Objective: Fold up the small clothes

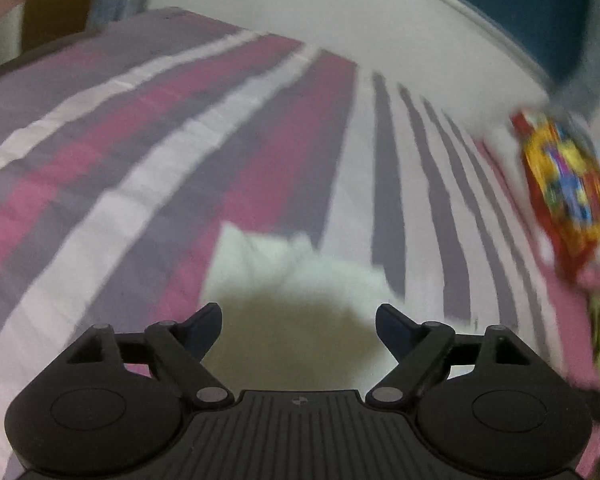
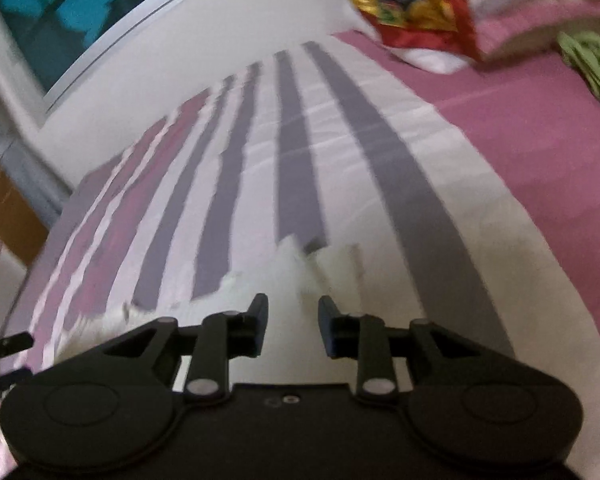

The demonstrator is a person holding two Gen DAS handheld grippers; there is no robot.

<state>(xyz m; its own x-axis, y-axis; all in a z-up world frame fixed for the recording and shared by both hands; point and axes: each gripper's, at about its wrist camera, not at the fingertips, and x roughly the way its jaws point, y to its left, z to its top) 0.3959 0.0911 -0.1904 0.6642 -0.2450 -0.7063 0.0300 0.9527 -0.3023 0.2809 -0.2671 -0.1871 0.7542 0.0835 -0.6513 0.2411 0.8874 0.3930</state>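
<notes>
I judge I am at the very start of a fold: both my tools hover over the small white, soft-looking garment [image 1: 288, 280], and neither has hold of it. My left gripper [image 1: 299, 326] is spread wide and empty, its dark fingertips [image 1: 208, 320] well apart at the bottom of the left wrist view, the white cloth lying in the gap just ahead of them. My right gripper [image 2: 293, 322] is also released, though its jaws stand nearer together; in the right wrist view the same white garment [image 2: 300, 276] shows at lower centre, with a ragged, fluffy edge running off toward the lower left.

The garment lies on a bedspread of broad grey, magenta and white stripes [image 1: 140, 152], a thin woven cotton by its look, smooth with faint creases. Both views are blurred, so I cannot tell the garment's outline, nor which edge is hem or sleeve.

The next move, as I read it, calls for each gripper to come down on a separate corner or edge of the white cloth and pinch only its top layer, not the sheet beneath. The fabric seems limp and will likely sag once lifted.

At the right edge of the left wrist view lies a crumpled red and yellow printed cloth [image 1: 564, 184], and in the upper right of the right wrist view a bunched lime-green fabric [image 2: 596, 64], well apart from my work.
</notes>
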